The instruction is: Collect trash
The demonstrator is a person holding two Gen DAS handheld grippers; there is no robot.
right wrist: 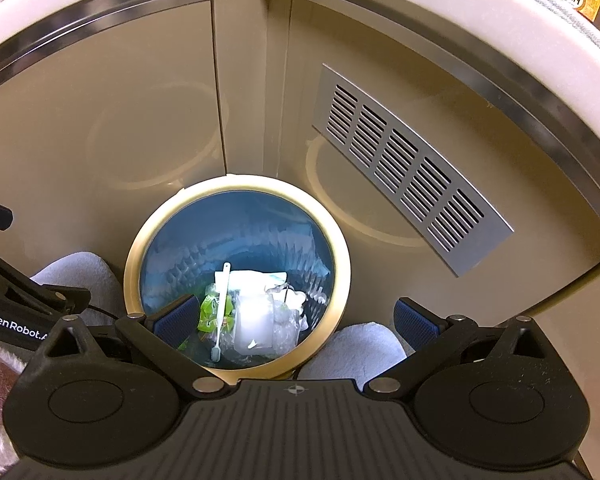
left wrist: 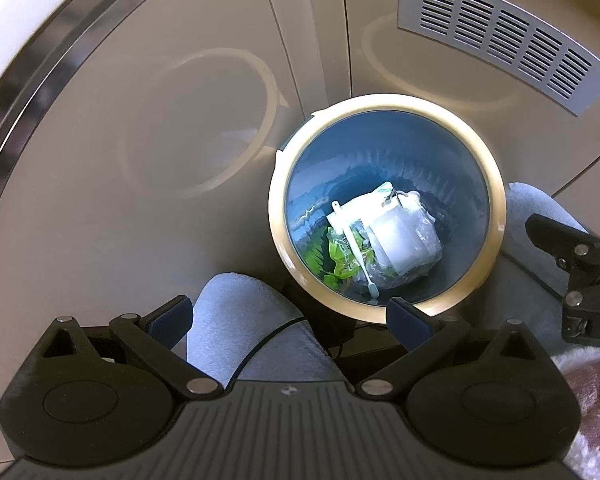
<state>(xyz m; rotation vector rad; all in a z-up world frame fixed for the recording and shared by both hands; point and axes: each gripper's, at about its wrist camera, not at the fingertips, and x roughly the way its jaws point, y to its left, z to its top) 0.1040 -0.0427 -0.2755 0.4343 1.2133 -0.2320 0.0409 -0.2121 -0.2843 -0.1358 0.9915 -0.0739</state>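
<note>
Above the bin, left gripper spread wide, nothing held; right gripper likewise wide and empty. Below, at the bottom of the blue liner: white toothbrush lying across green wrapper, clear plastic bag just beside. All likely light; wrapper and bag soft, crinkly, probably slippery; brush stiff. Best taken by a bunched fold of film, or mid-handle on the brush. Grey slippers on either side of the bin.

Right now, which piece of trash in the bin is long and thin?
The white toothbrush, lying across the green wrapper; the other pieces are crumpled bags and wrappers.
</note>
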